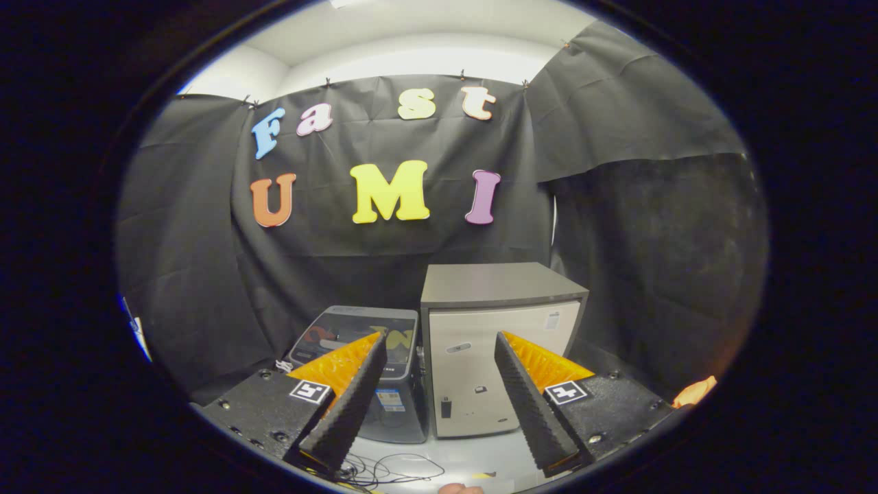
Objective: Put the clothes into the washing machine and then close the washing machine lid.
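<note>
With the fingers spread wide and nothing between them, the gripper (439, 367) hangs above a pale tabletop (473, 449), gripping nothing. Just below the fingertips, a tangle of thin dark cable (391, 472) lying on that surface, close to the left finger. At the very near edge, a small sliver of something pinkish (461, 488) — too little of it seen to tell what. Off beside the right finger, apart from it and low down, a scrap of orange cloth (694, 391), likely the clothes, only a corner showing.

Beyond the fingers, two boxes standing side by side on the table, touching or nearly so. Behind the left finger and partly hidden by it, the washing machine (374, 370) — a small dark grey top-loader with a glossy, tinted lid (353, 333) lying flat and closed over its top. Seen through the gap between the fingers and reaching behind the right one, a taller cabinet (497, 343) with a grey top and a pale front door, a little label near its upper corner.

Farther back, black cloth (617, 226) draped as the booth's wall, creased, with a white ceiling above.
</note>
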Motion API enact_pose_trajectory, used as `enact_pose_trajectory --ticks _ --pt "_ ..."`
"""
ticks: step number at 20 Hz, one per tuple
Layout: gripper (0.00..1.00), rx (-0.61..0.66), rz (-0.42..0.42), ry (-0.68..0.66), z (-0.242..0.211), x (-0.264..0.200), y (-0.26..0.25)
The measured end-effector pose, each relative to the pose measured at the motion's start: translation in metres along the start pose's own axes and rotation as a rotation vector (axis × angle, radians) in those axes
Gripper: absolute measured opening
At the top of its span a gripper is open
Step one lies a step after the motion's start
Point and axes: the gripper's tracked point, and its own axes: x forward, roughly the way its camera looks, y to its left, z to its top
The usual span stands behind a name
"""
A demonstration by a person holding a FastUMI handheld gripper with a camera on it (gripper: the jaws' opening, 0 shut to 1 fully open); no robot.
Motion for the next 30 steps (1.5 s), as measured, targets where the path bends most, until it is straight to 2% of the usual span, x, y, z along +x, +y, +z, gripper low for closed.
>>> enact_pose_trajectory --ticks 4,14,30 --pt "0.99 -0.007 -0.005 -0.039 0.004 -0.020 -0.027" --pt "0.98 0.014 -0.014 -0.041 -0.008 -0.014 -0.078" --pt "0.99 -0.015 0.015 -0.045 -0.007 -0.013 -0.086"
